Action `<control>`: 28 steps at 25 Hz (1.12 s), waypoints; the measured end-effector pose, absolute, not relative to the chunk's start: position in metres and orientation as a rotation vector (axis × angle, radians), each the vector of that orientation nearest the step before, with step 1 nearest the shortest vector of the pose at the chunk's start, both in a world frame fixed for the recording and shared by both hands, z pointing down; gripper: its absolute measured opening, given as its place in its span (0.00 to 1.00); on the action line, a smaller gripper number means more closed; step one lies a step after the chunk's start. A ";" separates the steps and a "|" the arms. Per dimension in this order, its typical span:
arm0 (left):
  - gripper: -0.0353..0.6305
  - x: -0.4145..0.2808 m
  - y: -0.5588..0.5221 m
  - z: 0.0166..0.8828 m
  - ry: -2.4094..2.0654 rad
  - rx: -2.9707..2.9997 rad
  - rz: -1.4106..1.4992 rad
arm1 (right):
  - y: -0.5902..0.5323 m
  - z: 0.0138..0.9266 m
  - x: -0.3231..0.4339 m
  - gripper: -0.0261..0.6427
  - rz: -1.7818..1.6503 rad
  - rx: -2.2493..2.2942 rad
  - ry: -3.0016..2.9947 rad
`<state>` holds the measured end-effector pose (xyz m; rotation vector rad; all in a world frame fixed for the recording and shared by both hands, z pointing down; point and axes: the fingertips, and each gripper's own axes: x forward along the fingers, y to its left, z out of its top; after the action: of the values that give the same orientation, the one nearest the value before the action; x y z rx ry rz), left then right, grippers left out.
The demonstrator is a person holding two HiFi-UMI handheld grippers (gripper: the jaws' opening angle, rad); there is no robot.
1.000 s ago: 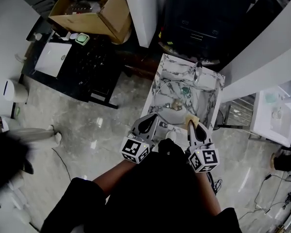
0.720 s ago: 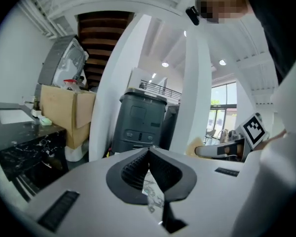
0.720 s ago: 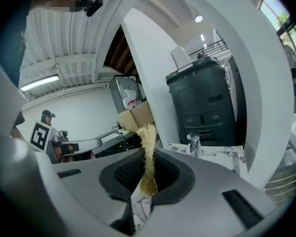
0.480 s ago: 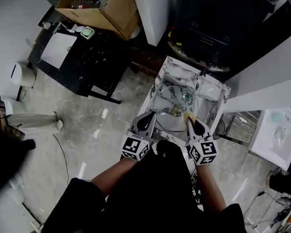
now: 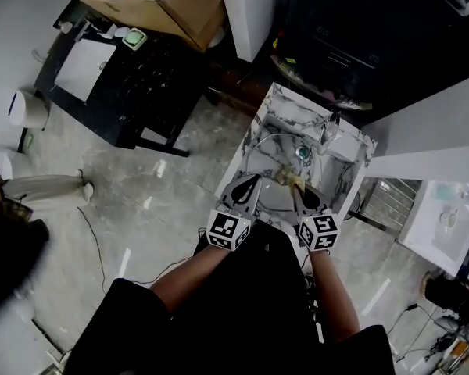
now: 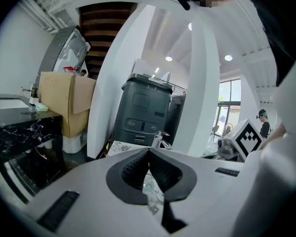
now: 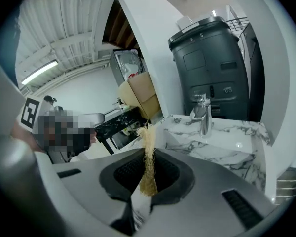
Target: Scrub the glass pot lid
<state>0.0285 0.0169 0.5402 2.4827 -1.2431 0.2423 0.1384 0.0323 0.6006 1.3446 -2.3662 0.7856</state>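
Scrub step: left gripper (image 6: 148, 151) fingers clamp the round clear glass pot lid (image 5: 273, 162), right gripper (image 7: 149, 151) fingers pinch the tan fibrous scrub pad (image 7: 148, 167) beside it; next, probably rub the pad across the lid.

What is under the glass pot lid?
Through the glass pot lid shows the marble sink basin with its greenish drain. The left gripper and right gripper cover the lid's near part, so what lies below there is hidden.

Left gripper (image 6: 148, 151): jaws pressed together on glass lid (image 5: 275, 161) rim. Right gripper (image 7: 149, 154): jaws clamped on tan scrubber (image 7: 148, 131). Forearms (image 5: 189, 276) extended forward, side by side
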 end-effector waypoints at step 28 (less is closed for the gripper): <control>0.08 0.006 -0.020 0.578 -1.281 2.384 0.228 | 0.033 0.792 0.101 0.12 0.892 0.852 -2.102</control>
<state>0.0065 -0.0199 0.5776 2.3836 -1.2813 0.2280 0.1013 0.0330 0.7919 0.8519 -2.1023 0.8917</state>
